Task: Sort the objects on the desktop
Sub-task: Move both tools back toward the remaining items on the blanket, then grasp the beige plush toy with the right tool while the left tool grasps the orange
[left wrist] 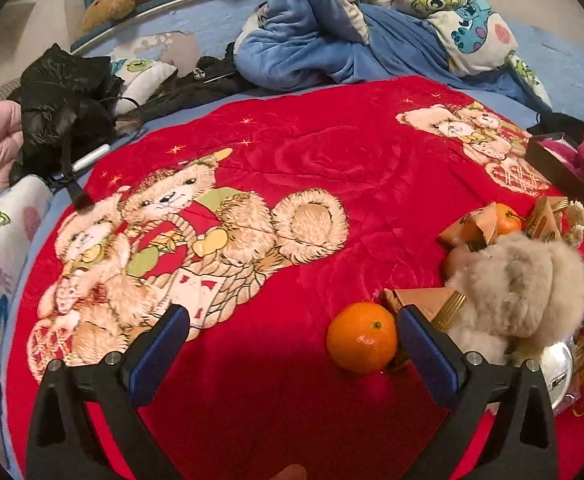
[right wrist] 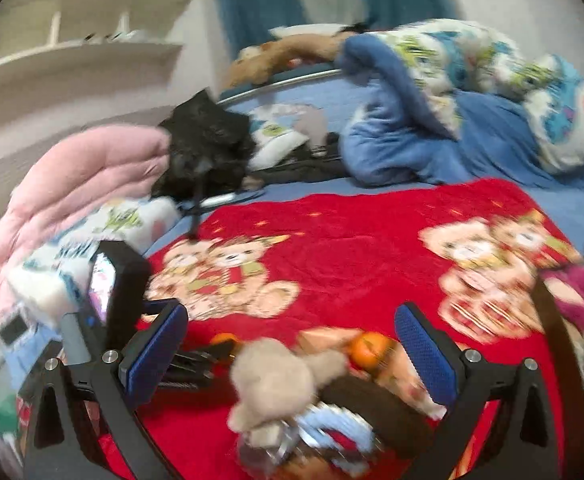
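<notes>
- The left gripper (left wrist: pixel 294 338) hangs low over the red blanket (left wrist: pixel 332 152), its blue-padded jaws spread wide with nothing between them.
- The near tangerine (left wrist: pixel 362 337) lies on the blanket just inside the right-hand jaw, close to that pad or touching it; I cannot tell which. It sits right of the gap's centre, so I judge the tool needs a small shift to the right before closing.
- I judge the tangerine light, round and firm, with a thin skin that bruises under a hard squeeze. It may roll on the soft blanket, so the best hold is across its widest part with gentle pressure.
- Touching the tangerine on its right is a tan paper packet (left wrist: pixel 428 300) with gold trim; it looks light and easy to crush.
- Right of that lies a fluffy grey plush toy (left wrist: pixel 520 280), soft and squashy, safe to pinch almost anywhere in its bulk. A shiny silver object shows partly below it; what it is I cannot tell.
- A second tangerine (left wrist: pixel 508 218) sits farther off, among more tan packets at the right.
- A dark box (left wrist: pixel 560 172) at the far right edge holds a magenta plush, perhaps a place for sorted things.
- The right gripper (right wrist: pixel 292 344) is also spread apart and holds nothing. In its blurred view, the plush toy (right wrist: pixel 275 372) and a tangerine (right wrist: pixel 368 348) lie between and below its jaws, near the camera.
</notes>
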Demonstrator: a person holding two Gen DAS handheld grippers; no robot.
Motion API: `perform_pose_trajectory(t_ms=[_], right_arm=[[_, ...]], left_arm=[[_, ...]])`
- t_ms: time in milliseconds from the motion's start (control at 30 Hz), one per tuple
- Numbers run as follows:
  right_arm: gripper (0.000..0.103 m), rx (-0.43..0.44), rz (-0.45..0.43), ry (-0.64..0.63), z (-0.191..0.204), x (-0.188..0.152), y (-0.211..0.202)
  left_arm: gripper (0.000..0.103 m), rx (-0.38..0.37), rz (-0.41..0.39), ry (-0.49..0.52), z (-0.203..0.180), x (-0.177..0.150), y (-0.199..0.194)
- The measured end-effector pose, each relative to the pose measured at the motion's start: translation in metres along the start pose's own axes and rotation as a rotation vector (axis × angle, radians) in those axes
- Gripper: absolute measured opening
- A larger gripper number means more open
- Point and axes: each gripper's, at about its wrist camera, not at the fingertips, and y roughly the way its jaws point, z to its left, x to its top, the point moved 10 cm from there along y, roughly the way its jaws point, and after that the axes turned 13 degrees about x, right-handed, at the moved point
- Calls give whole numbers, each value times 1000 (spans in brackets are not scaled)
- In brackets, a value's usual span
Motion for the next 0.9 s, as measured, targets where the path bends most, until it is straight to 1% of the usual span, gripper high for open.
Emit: perform_pose_trajectory(t_ms=[67, 100, 233, 333, 400, 467, 500, 633, 700, 833, 900], right_arm=[[103, 26, 41, -51, 8, -6, 16], [103, 27, 48, -61, 9, -9, 21], [103, 59, 67, -33, 2, -27, 32], [103, 72, 74, -7, -6, -36, 33], [103, 116, 69, 23, -5, -40, 34], [103, 123, 80, 12, -1, -44, 36], [103, 120, 86, 1, 2, -44, 38], [103, 112, 128, -58, 17, -51, 52], [103, 99, 149, -74, 17, -56, 58], [103, 75, 164, -66, 13, -62, 63], [102, 67, 158, -55, 10, -61, 62]], left_arm=[[103, -3, 1, -8, -1, -1, 1], [103, -6, 0, -11, -1, -1, 2], [103, -32, 10, -5, -7, -4, 6], [103, -49, 50, -16, -7, -9, 15], [103, -84, 96, -52, -6, -13, 22], [103, -116, 123, -86, -4, -15, 27], [103, -117, 122, -88, -5, -16, 28], [103, -81, 114, -58, -9, -18, 29], [103, -63, 120, -41, -9, -19, 30], [103, -1, 123, 22, -15, -22, 33], [103, 5, 118, 27, -14, -22, 32]])
